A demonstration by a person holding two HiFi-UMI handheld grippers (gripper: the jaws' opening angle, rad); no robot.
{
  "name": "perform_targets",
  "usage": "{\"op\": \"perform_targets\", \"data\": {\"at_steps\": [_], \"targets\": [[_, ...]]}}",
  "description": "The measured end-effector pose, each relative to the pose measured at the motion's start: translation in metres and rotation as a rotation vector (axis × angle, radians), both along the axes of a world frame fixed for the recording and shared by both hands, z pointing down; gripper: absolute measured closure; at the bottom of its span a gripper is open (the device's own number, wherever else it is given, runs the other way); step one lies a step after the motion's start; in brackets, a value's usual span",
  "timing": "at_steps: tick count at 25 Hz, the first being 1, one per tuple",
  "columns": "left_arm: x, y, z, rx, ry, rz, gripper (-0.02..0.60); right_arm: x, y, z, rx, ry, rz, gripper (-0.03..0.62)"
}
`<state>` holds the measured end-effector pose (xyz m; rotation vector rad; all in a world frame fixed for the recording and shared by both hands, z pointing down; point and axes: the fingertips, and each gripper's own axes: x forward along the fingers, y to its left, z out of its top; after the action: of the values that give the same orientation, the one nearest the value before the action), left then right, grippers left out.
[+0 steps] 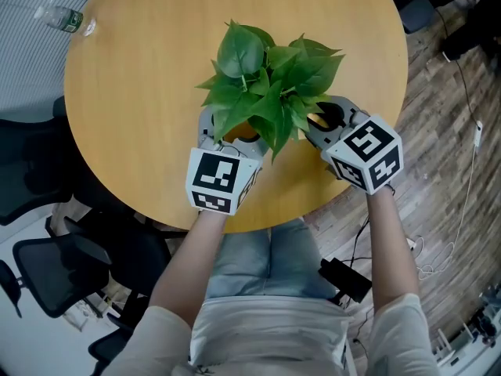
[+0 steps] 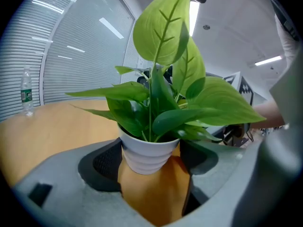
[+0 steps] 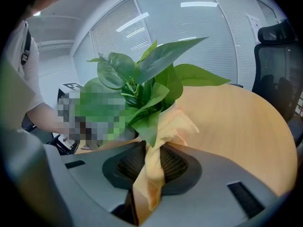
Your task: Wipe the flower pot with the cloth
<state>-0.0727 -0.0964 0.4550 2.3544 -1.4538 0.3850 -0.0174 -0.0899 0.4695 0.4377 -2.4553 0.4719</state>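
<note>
Where the pot (image 2: pixel 142 148) stands: on the table (image 1: pixel 141 92), near its front edge.
Left gripper (image 2: pixel 151 161): jaws wide, clamped on the pot's sides.
Cloth (image 3: pixel 176 124): yellow, bunched up under the leaves (image 1: pixel 266 84).
Right gripper (image 3: pixel 150 163): jaws pinching the cloth.

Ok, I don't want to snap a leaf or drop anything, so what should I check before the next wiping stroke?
1. Flower pot between the left gripper's jaws, pads on both sides: ok.
2. Cloth pinched in the right gripper's jaws: ok.
3. Cloth touching the pot wall: cannot tell, leaves hide it.
4. Leaves clear of the cloth: not ok, one leaf hangs over it.
5. Bottle clear of the work: ok, at the table's far edge.
</note>
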Motion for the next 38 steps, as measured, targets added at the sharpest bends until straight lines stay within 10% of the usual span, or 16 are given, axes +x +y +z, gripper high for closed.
{"op": "perform_targets", "data": {"at_steps": [18,29,38], "targets": [[0.010,0.002,0.001,-0.026,-0.002,-0.169,0.189,0.005,0.013,0.002,-0.009,-0.014,-0.012,0.510],[-0.007,0.010,-0.002,0.025,0.053,0.067,0.171,0.013,0.010,0.002,-0.009,-0.023,0.035,0.508],[-0.008,0.000,-0.009,0.111,0.097,0.477,0.100,0.018,0.011,0.004,-0.019,-0.020,0.061,0.509]]}}
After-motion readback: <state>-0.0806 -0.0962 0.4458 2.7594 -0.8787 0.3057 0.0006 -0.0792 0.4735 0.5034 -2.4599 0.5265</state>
